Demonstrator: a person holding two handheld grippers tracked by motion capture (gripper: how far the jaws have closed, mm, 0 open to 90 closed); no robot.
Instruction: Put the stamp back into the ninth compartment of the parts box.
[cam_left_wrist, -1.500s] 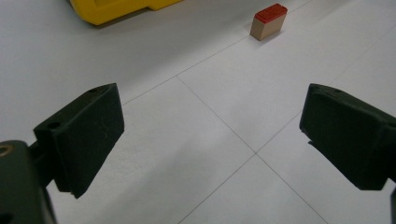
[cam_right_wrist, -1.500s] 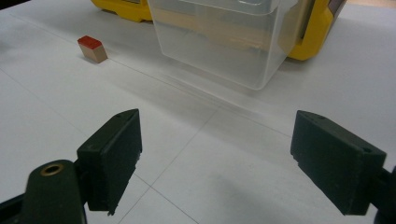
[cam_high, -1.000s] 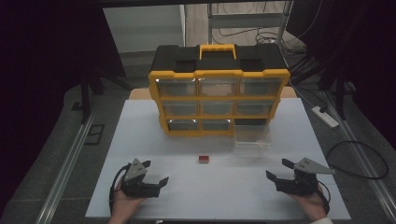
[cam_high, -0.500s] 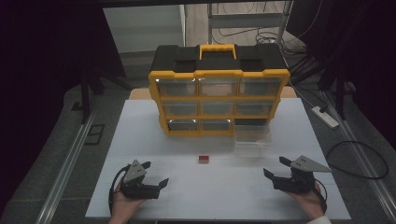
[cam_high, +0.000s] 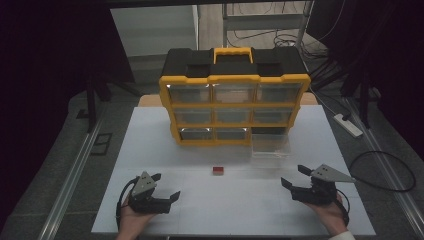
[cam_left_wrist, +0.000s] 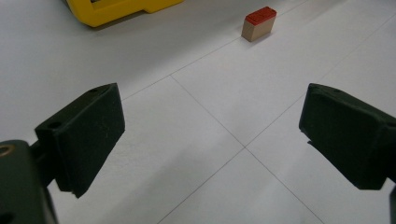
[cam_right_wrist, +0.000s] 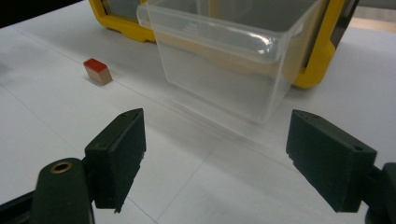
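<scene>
Red-topped block (cam_high: 218, 170) lies untouched between both wide-open tools, left (cam_high: 167, 187) and right (cam_high: 293, 175), its underside hidden.

Dim room, grey floor (cam_high: 55, 170), white power strip (cam_high: 348, 125) beside table

No readable text, label, brand, number or sign anywhere; yellow-and-black drawer organizer (cam_high: 234, 102) shows bare plastic front, no lettering legible; clear drawer (cam_right_wrist: 233, 51) unmarked; small red-topped block (cam_left_wrist: 258, 22) has a plain red top and plain tan sides, nothing printed that can be made out; white surface (cam_high: 225, 200) carries only thin grid lines, no marks or digits; black fingers (cam_left_wrist: 84, 135) of the grippers are blank, just small holes.
</scene>
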